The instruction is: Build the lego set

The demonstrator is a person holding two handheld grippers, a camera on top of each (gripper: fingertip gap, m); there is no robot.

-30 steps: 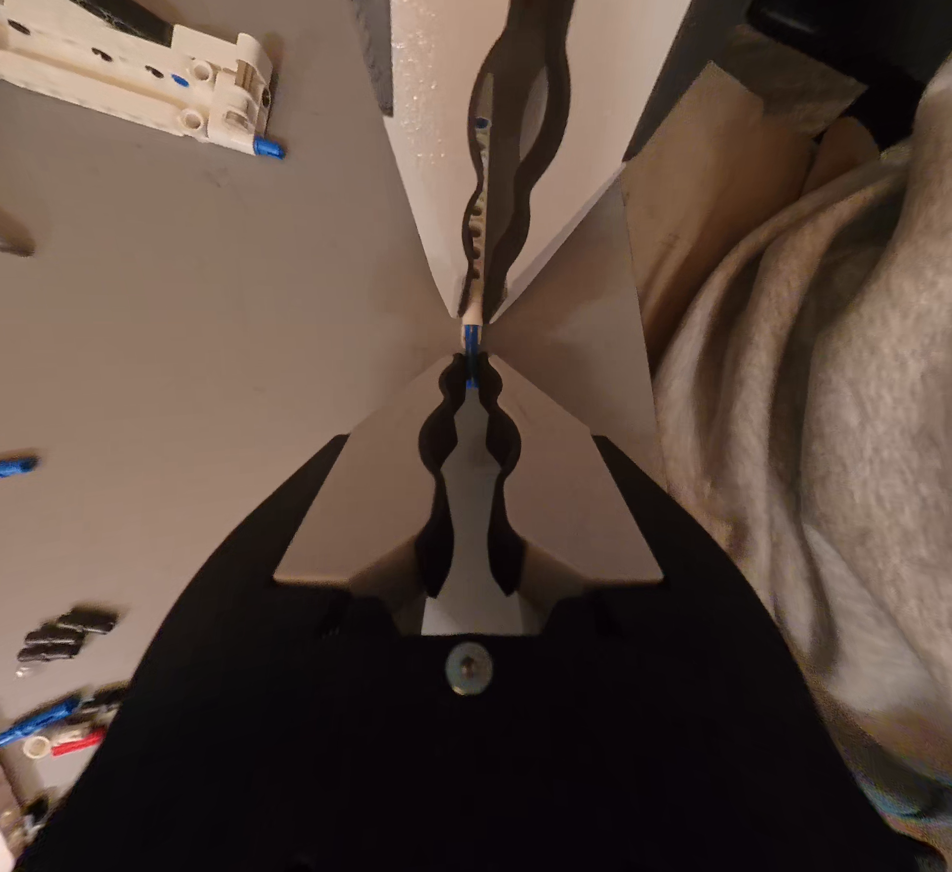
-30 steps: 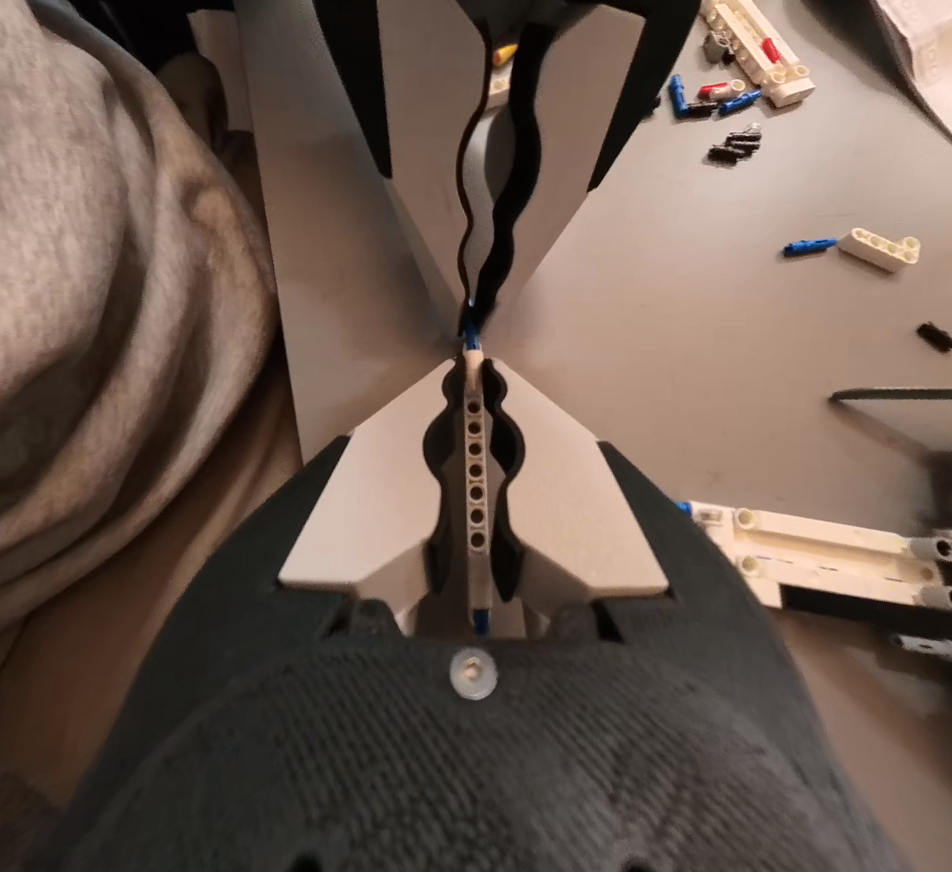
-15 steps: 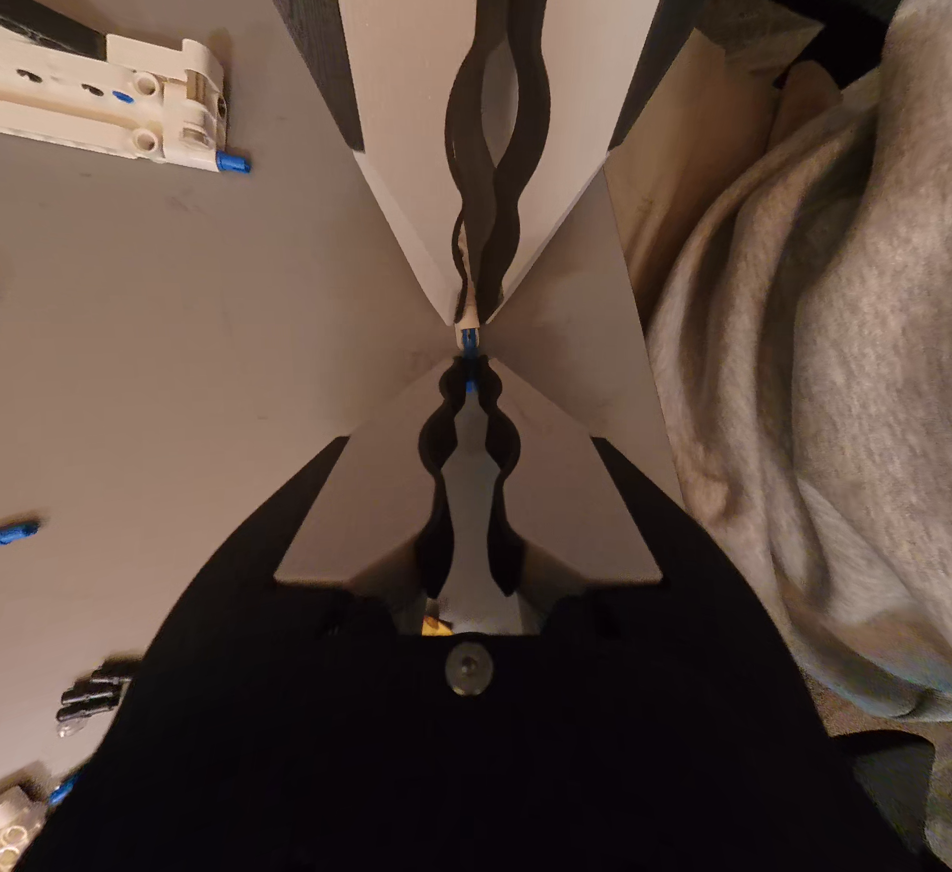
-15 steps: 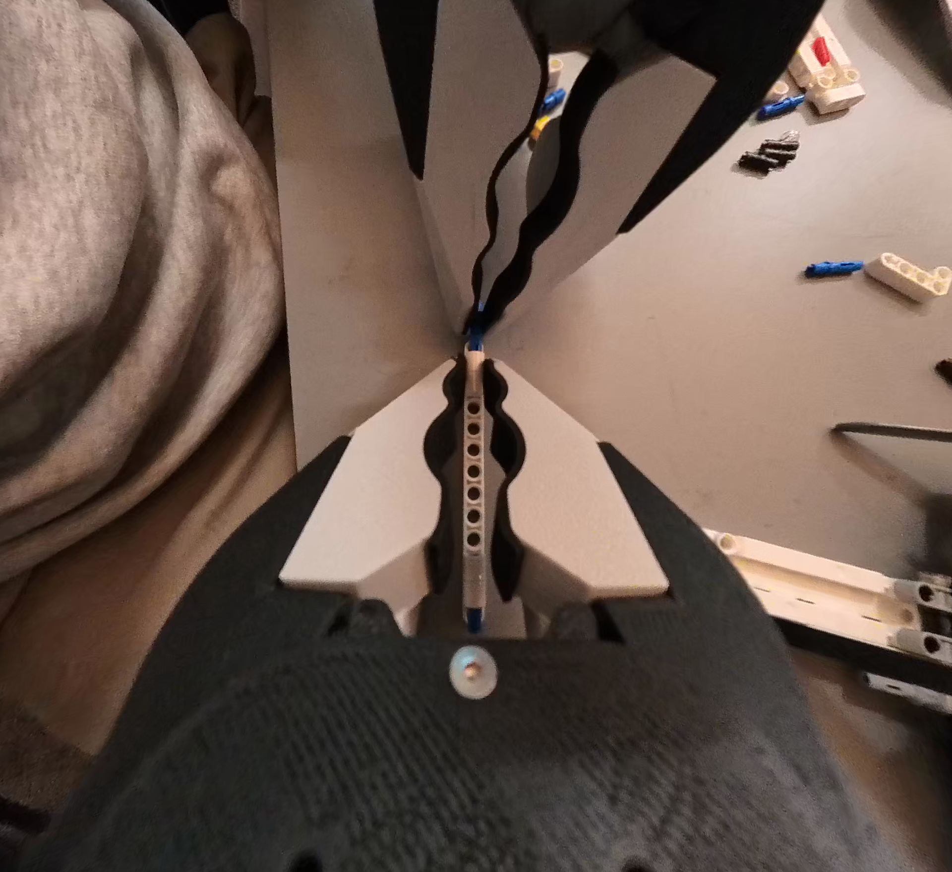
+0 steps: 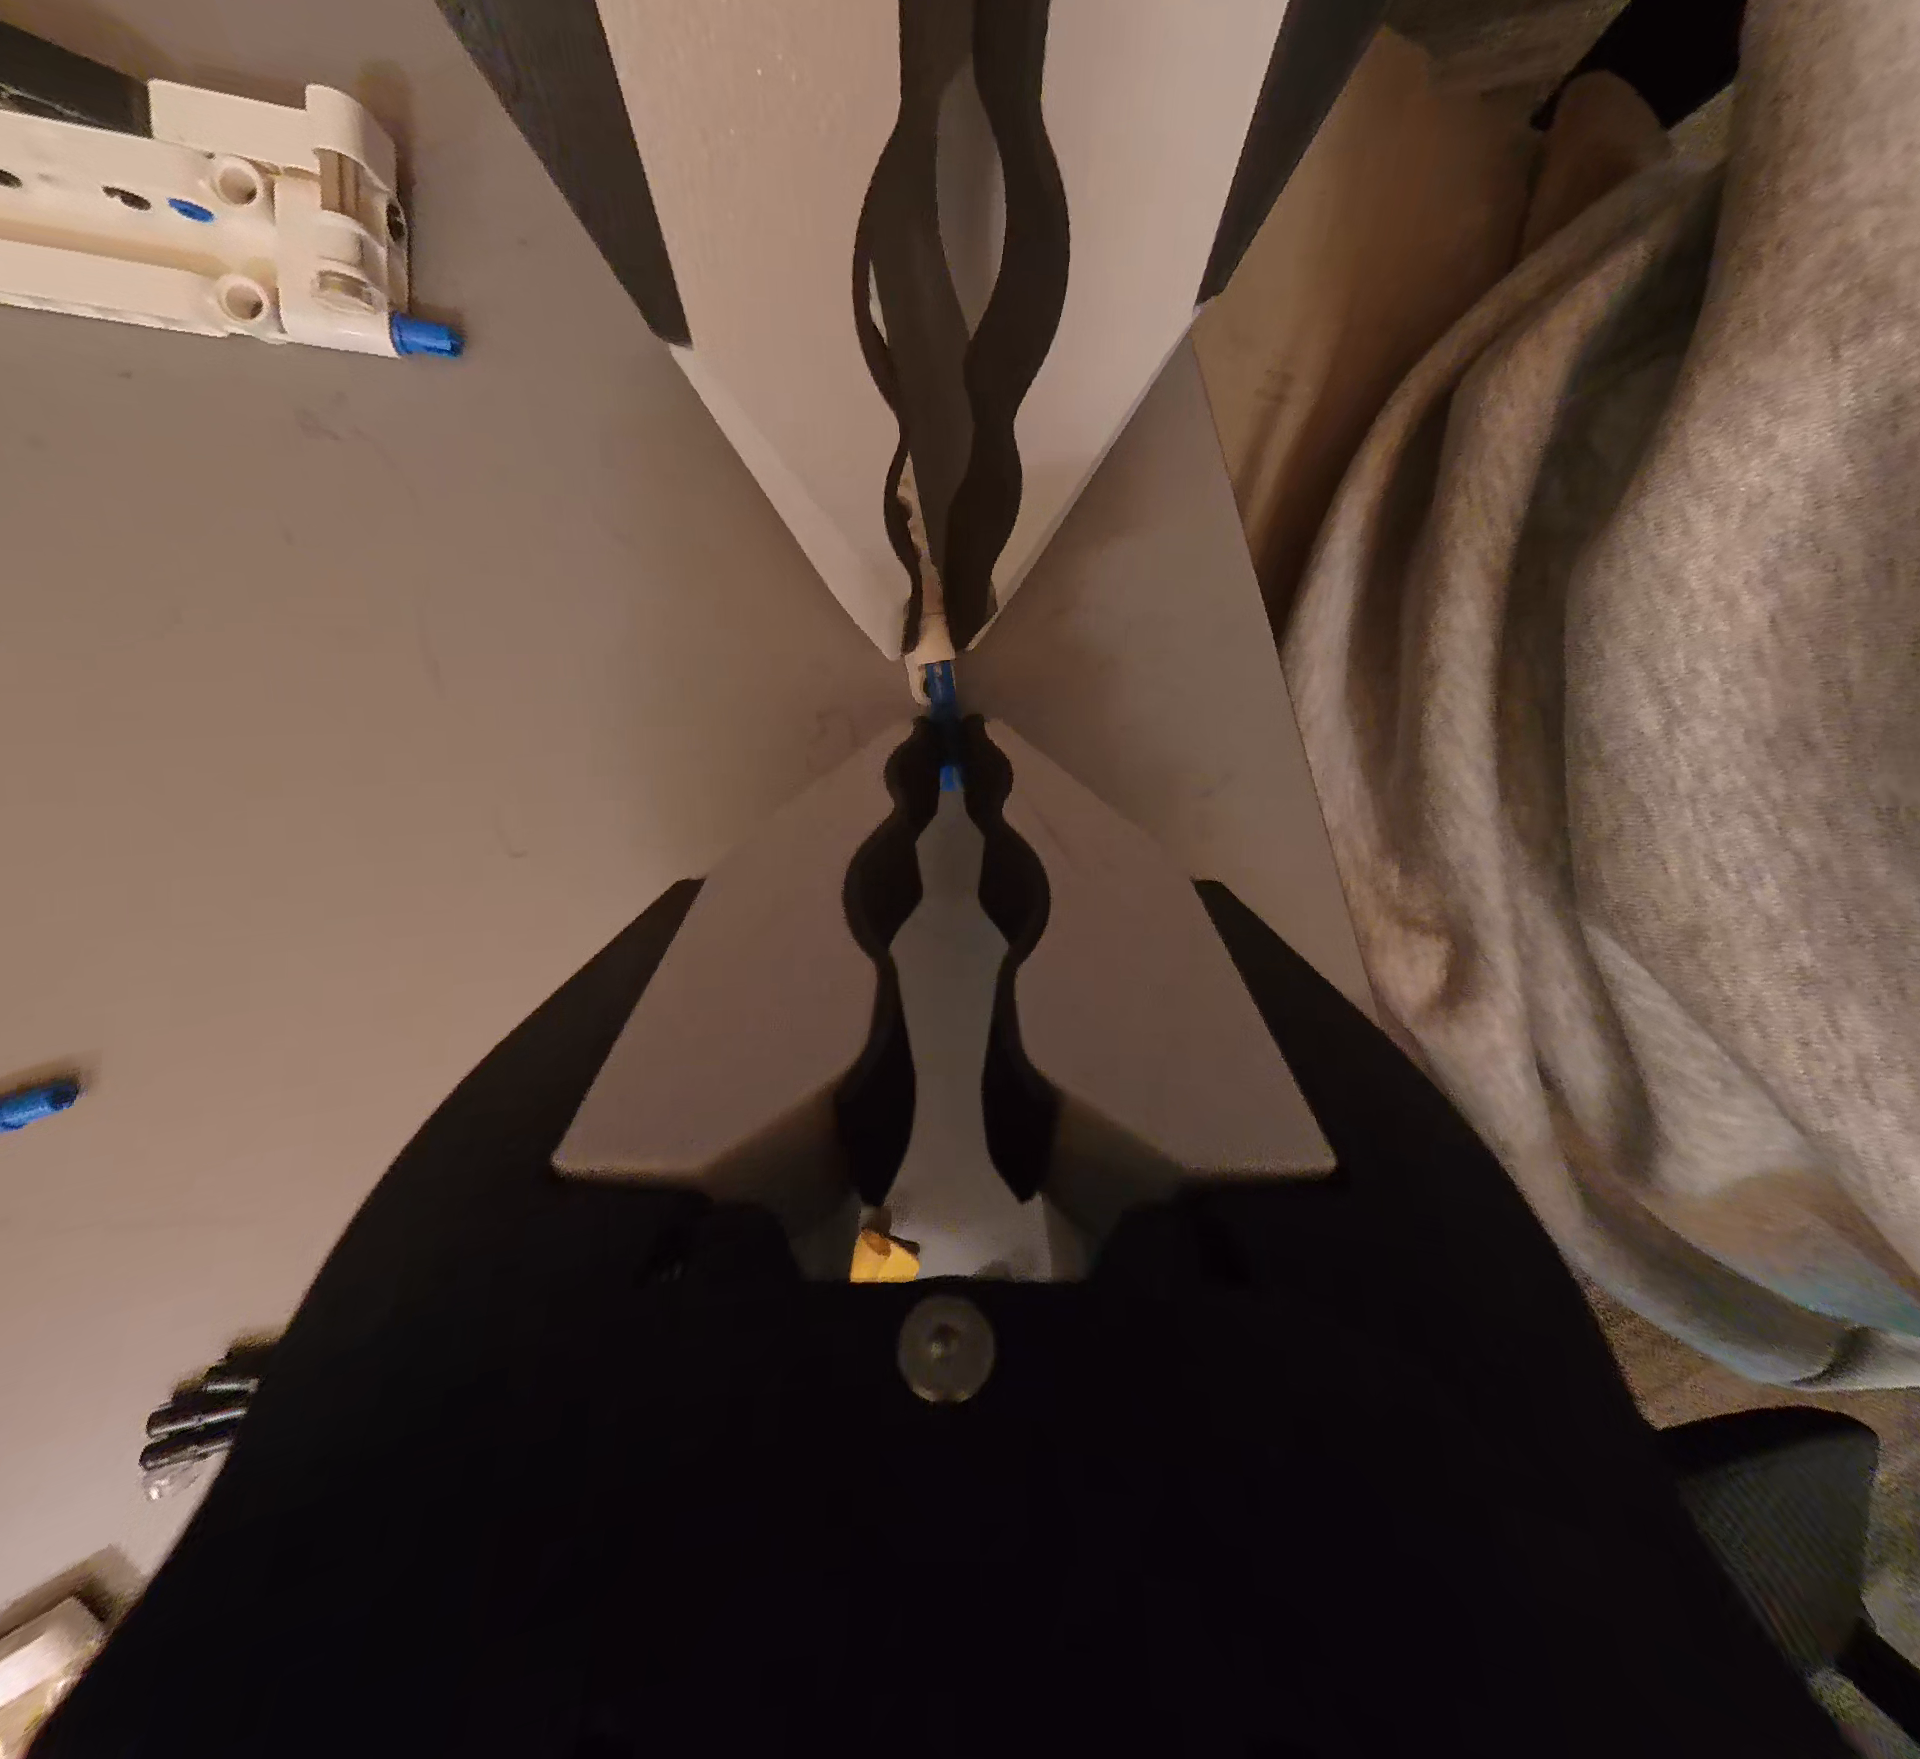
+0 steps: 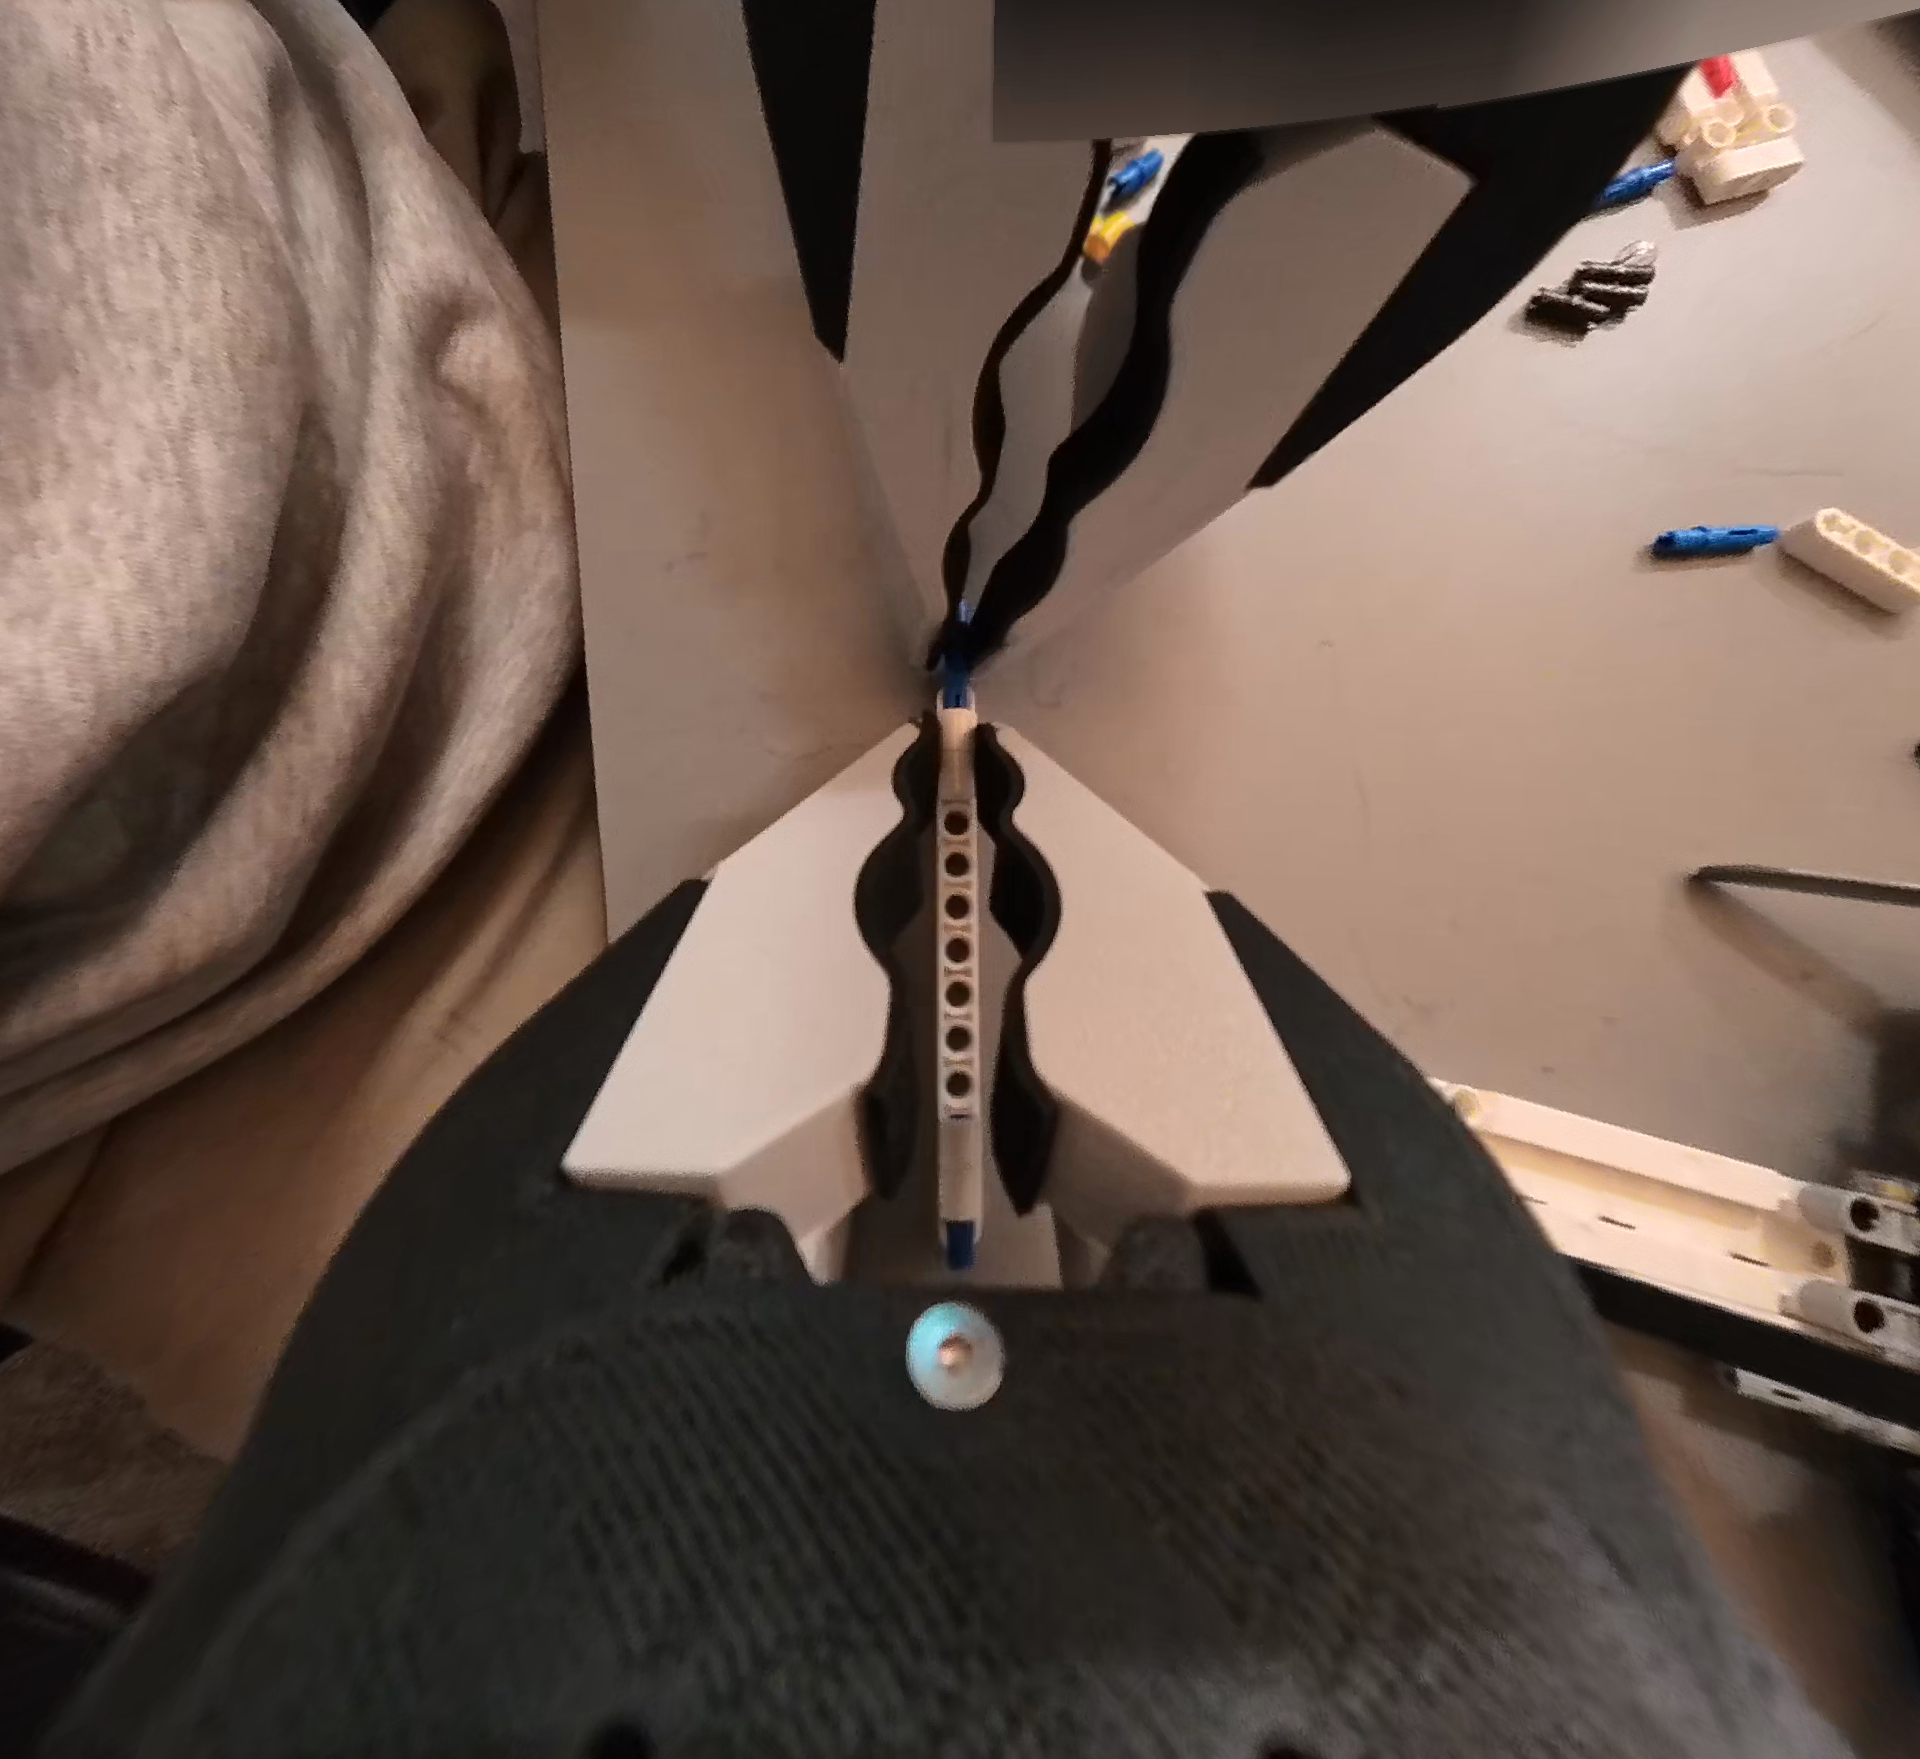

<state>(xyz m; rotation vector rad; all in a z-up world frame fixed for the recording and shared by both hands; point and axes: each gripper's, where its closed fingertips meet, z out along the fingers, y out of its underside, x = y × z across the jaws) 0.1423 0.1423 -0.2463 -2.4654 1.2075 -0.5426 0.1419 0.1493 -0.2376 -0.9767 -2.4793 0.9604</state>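
Note:
My right gripper [image 6: 956, 735] is shut on a long white beam [image 6: 957, 961] with a row of holes, which lies lengthwise between its jaws. A blue pin sticks out of the beam's rear end [image 6: 960, 1242]. My left gripper [image 5: 948, 753] is shut on a small blue pin [image 5: 943, 701]. The two grippers meet tip to tip just above the grey table [image 5: 312, 670]. The blue pin [image 6: 954, 679] touches the white beam's front end [image 5: 928, 662]. How deep the pin sits in the beam is hidden.
A long white assembly [image 5: 187, 244] lies on the table; it also shows in the right wrist view [image 6: 1662, 1200]. Loose blue pins [image 6: 1704, 540], a short white beam [image 6: 1860, 556] and black pins [image 6: 1590, 296] lie around. A person's grey sweatshirt [image 5: 1610, 670] is by the table edge. Both grippers' tips are close together, under 4 cm apart.
Both grippers stay shut and tip to tip. The pair has drifted over the table, and the left gripper now leans more to one side in the right wrist view.

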